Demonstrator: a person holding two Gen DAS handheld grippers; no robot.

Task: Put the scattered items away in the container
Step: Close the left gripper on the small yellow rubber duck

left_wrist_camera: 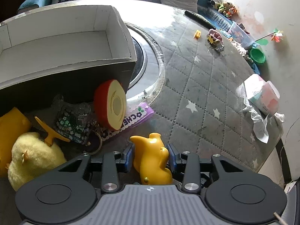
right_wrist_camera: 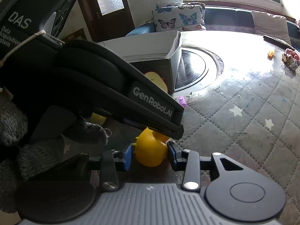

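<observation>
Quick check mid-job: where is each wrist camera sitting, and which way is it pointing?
Left wrist: on the left gripper, looking forward over the yellow rubber duck between its blue pads toward the open white cardboard box.
Right wrist: on the right gripper, facing the same duck; a grey knitted glove shows.
Shared: duck, box, grey quilted star mat.

Quilted mat (left_wrist_camera: 202,86) w/ box (left_wrist_camera: 56,43), prob. toys

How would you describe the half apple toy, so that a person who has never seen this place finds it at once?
Start at the big open cardboard box on the quilted mat. At the box's near right corner a rounded red toy, the half apple, leans against the dark outer wall. Unlike the yellow toys and the purple packet beside it, it has a flat cream cut face with a round centre.
</observation>
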